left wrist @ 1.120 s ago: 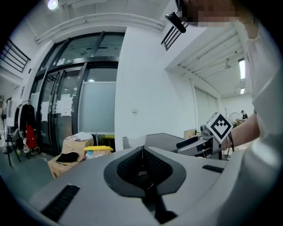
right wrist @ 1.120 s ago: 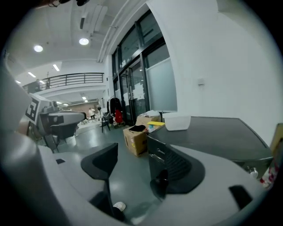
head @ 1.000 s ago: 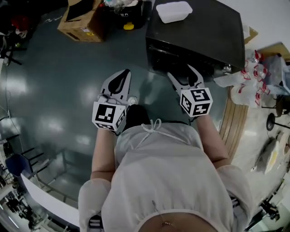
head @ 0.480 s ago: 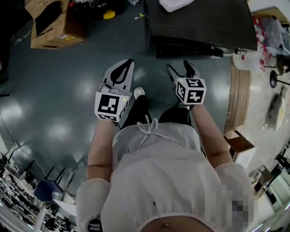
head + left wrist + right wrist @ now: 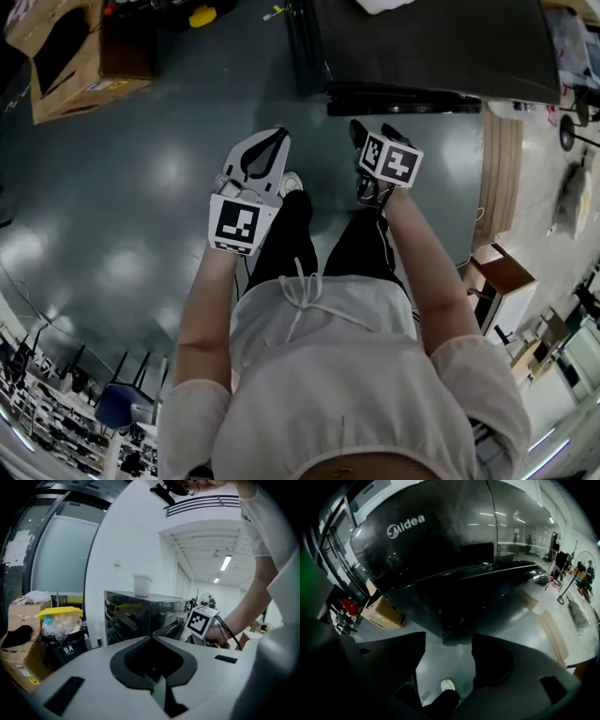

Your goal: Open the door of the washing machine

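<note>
1. Grey-green floor (image 5: 141, 197) lies below; since a second ago both grippers have sunk toward it, and the right gripper (image 5: 373, 133) has tipped steeply down.
2. Clenched and empty is the left gripper (image 5: 277, 139); the right gripper's jaws stand wide apart, holding nothing.
3. Just ahead of the right gripper stands the washing machine (image 5: 431, 47), untouched.

The head view looked steeply down from above the person onto the floor (image 5: 141, 187), the left gripper (image 5: 278, 136), the right gripper (image 5: 371, 133) and the washer (image 5: 431, 47) top. The left gripper view sat low and faced nearly level across the room, with the washer a little way ahead and the right gripper at its right. The right gripper view tilted down, close to the washer's dark front. All three shared the washer.
</note>
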`<state>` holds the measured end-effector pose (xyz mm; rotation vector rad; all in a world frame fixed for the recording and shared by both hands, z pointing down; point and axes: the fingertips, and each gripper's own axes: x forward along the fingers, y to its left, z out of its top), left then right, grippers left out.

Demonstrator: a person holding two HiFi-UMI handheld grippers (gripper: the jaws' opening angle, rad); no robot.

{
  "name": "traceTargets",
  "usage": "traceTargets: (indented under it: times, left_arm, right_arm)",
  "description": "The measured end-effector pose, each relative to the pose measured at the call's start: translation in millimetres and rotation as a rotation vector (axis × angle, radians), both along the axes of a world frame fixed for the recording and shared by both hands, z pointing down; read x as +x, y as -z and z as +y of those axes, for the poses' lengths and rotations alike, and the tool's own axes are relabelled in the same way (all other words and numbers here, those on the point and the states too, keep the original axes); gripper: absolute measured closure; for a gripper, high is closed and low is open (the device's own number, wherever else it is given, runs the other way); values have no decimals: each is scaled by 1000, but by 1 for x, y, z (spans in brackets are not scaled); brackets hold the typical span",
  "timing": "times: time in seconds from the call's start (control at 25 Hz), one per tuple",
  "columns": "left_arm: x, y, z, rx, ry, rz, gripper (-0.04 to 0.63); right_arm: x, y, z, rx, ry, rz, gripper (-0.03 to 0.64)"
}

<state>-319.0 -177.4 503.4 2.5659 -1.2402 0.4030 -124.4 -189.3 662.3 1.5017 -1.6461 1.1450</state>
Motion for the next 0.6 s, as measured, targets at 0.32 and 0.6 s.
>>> traceTargets:
  times: [0.32,0.6]
  left_arm:
    - [-4,-30,-13,-57,1,34,572]
    - [-14,-42,-18,-49,35,34,572]
  right_arm:
    - [4,-46,-19,-63,-175,55,316]
    - [8,-62,-16,-113,-287,42,378]
